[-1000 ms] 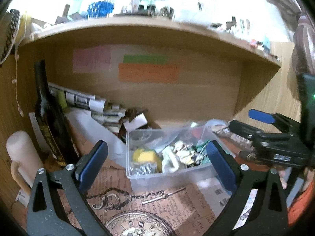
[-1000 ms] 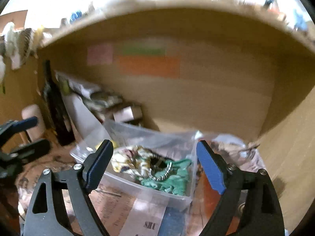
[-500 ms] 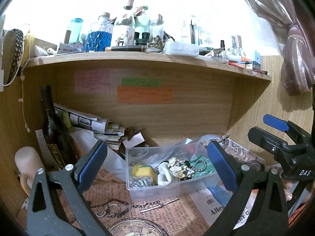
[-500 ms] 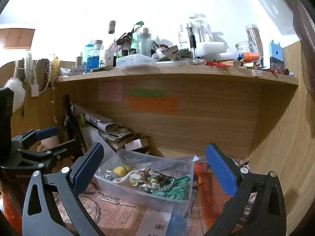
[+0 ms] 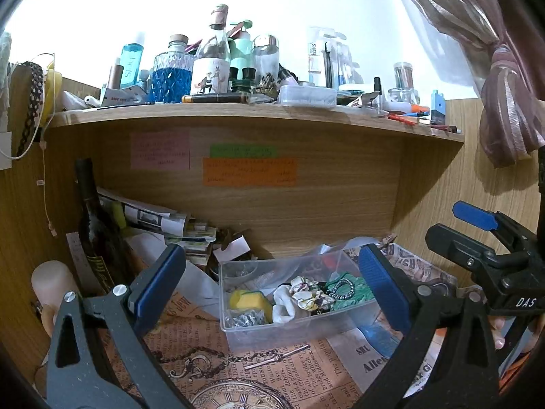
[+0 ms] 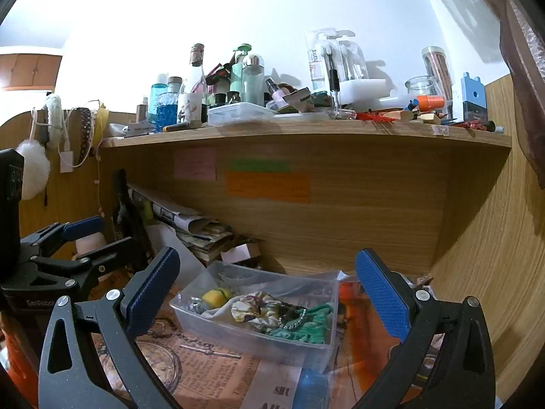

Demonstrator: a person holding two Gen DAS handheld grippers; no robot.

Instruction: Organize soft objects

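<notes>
Hovering wide-spread, both hand-held grippers [image 5: 272, 286] [image 6: 269, 286] face the clear bin's [image 5: 306, 329] near rim.

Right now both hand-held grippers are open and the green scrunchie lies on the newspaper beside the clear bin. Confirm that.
Not quite. The green scrunchie lies inside the clear bin, not on the newspaper; the right wrist view shows it. The left hand-held gripper and right hand-held gripper are indeed open.
</notes>
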